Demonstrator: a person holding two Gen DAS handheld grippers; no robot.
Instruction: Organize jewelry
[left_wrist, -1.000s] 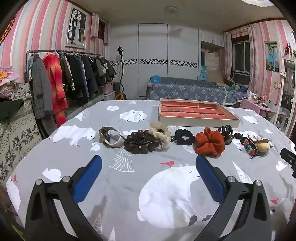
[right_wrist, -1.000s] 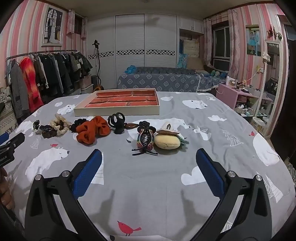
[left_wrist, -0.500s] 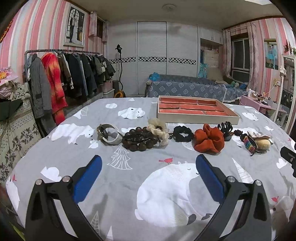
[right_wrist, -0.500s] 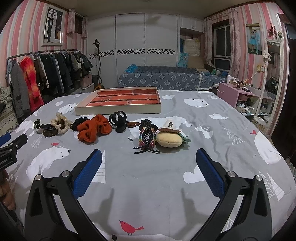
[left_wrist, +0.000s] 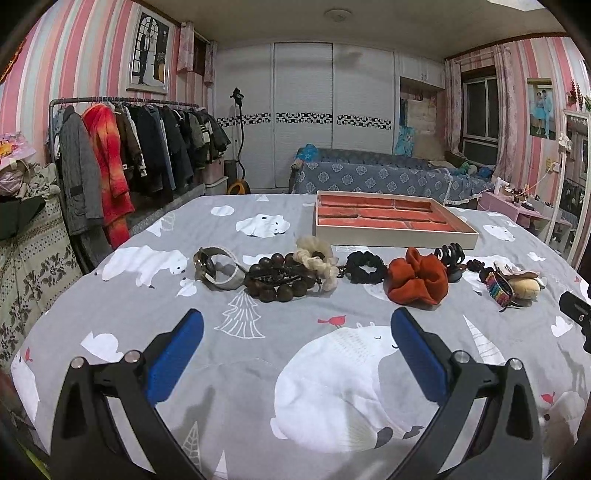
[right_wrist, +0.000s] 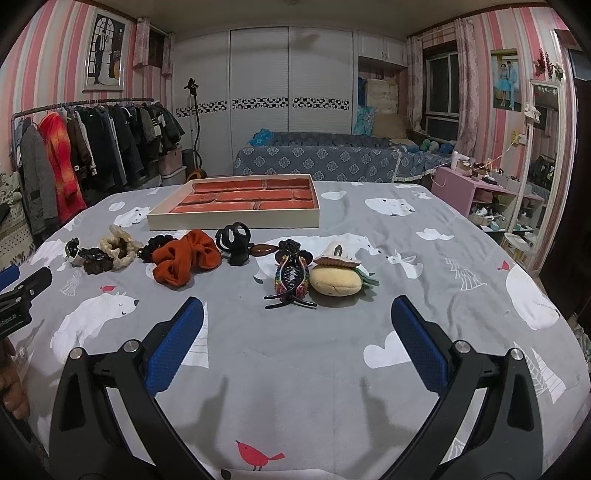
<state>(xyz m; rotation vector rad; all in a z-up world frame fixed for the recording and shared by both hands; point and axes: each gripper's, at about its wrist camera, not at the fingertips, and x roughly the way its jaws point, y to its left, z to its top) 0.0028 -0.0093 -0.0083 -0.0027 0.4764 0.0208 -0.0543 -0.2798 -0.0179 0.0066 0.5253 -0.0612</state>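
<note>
Grey bear-print cloth covers the desk, with a clothes rail and striped pink walls behind it. Toward the far edge sits the tray, its red-lined compartments bare as far as these views show. In front of it, the jewelry and hair pieces lie in a loose row across the middle: a watch toward the left edge, then a dark bead bracelet, a cream scrunchie, a black scrunchie, a rust scrunchie, a black claw clip, a multicolour clip and a plush burger clip nearest the right edge.

Sorting looks not yet begun; this is the approach. The left claw hovers wide and empty above the cloth, short of the beads. The right claw is likewise spread and empty, just short of the multicolour clip. Next would likely be lowering one claw over its nearest piece, closing across a narrow part, then carrying it to a compartment. The small brown piece beside the black clip is too blurred to name.
</note>
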